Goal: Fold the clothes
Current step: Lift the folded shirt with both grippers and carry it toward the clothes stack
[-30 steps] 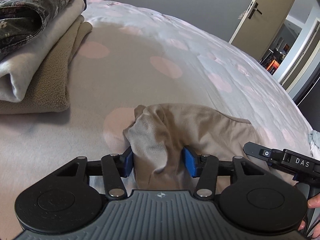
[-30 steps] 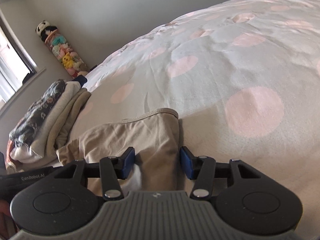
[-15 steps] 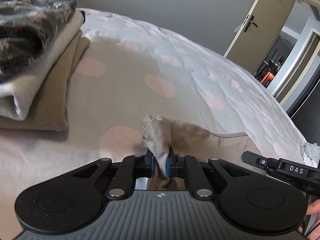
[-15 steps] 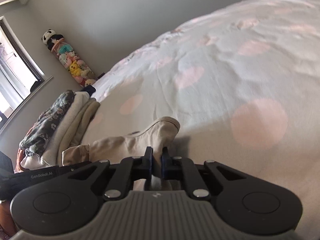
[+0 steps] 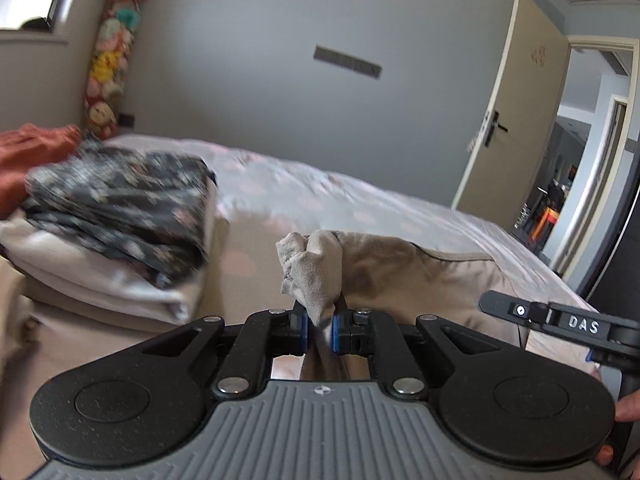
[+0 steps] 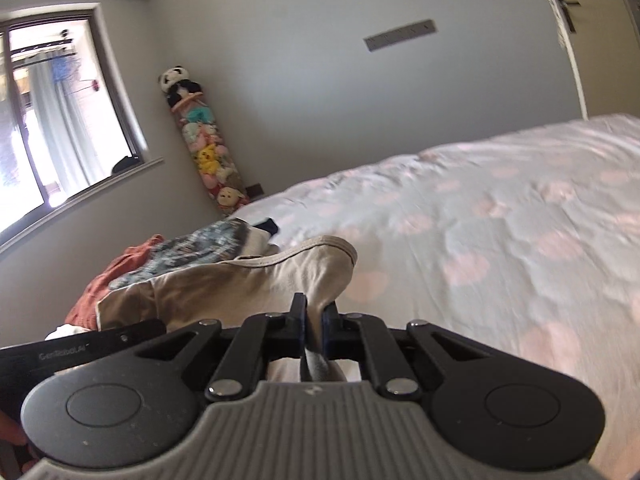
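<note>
A beige garment (image 5: 404, 272) hangs stretched between my two grippers above the bed. My left gripper (image 5: 320, 326) is shut on one bunched corner of it, which sticks up between the blue pads. My right gripper (image 6: 314, 322) is shut on the other corner of the beige garment (image 6: 256, 284), near its seamed hem. In the left wrist view the right gripper (image 5: 560, 322) shows at the right edge, with fingers of a hand below it. The cloth below both jaws is hidden by the gripper bodies.
A stack of folded clothes (image 5: 120, 220) with a dark floral piece on top lies to the left on the bed, an orange garment (image 5: 32, 152) behind it. The bed cover (image 6: 500, 248) with pink dots spreads right. A door (image 5: 516, 120) stands open at the far right.
Both grippers closed on the beige garment's corners, then rose with it; the cloth now hangs off the bed and both views tilted up toward the wall.
</note>
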A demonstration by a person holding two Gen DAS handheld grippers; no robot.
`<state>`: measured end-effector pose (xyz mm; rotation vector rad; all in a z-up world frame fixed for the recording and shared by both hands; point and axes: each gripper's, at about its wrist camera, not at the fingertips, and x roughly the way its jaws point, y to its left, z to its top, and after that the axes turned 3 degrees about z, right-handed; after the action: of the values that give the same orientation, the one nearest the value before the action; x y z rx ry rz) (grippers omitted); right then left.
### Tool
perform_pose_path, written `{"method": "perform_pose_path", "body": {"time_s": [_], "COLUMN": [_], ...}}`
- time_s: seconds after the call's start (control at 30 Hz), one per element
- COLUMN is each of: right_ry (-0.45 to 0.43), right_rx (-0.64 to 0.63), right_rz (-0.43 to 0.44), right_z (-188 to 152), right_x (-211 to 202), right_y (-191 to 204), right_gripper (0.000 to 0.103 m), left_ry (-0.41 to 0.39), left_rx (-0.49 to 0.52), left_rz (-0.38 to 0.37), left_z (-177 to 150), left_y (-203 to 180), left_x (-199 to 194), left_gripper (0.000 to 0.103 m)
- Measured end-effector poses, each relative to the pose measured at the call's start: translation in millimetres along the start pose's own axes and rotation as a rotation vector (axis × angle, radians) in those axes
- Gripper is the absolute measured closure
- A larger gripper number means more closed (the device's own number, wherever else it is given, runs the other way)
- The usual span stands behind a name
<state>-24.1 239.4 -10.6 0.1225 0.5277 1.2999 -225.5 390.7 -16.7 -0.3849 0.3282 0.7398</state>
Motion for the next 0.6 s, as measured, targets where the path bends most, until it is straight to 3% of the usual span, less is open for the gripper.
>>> {"method": "perform_pose_path", "body": {"time_s": [0.2,0.37,0.6], "right_ry": [-0.039,-0.041,0.030], "right_rx": [-0.080,-0.151,-0.271], "right_rz": [0.139,0.263,0.440], "right_z": [28.2,49.5,49.3], "right_x": [10.9,43.5,102.1], "right_y": [73.9,145.9,251.0], "right_gripper": [0.094,0.094,0.094], "left_ry": [-0.127,-0.220,-0.253], "left_rx": [-0.067,-0.130,-0.237], "left_rz": [0.113,0.245,0.442], "left_z": [33.6,53.4,66.4], "left_y": [41.3,81.5,150.6], "left_x": [-69.4,-118.2,-163.3], "left_gripper": [0.095,0.095,0.095]}}
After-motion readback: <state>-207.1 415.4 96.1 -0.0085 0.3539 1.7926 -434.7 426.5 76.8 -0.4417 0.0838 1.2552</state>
